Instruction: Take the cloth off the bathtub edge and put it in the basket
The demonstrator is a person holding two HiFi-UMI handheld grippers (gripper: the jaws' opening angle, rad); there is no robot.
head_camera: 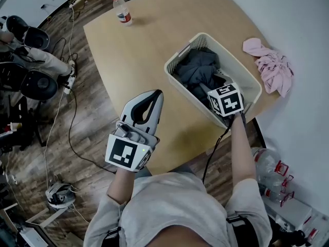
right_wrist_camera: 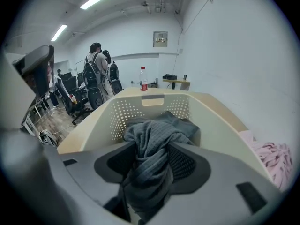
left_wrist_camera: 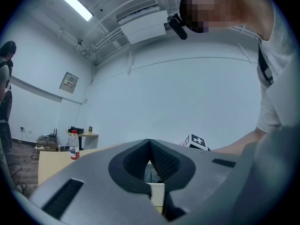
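A dark grey cloth (head_camera: 198,71) lies bunched inside the cream laundry basket (head_camera: 175,78) on the wooden table. My right gripper (head_camera: 209,90) reaches into the basket's near end. In the right gripper view its jaws stand wide apart. A fold of the grey cloth (right_wrist_camera: 154,139) hangs loosely between them, and dark space shows beside the left pad. The basket's wall (right_wrist_camera: 220,116) rises just ahead. My left gripper (head_camera: 157,94) hovers over the table left of the basket, its tips together (left_wrist_camera: 149,142) and holding nothing.
A pink cloth (head_camera: 270,66) lies on the white surface right of the basket, also seen in the right gripper view (right_wrist_camera: 274,156). A water bottle (head_camera: 122,10) stands at the table's far end. Chairs (head_camera: 31,60), floor cables and people (right_wrist_camera: 98,74) are to the left.
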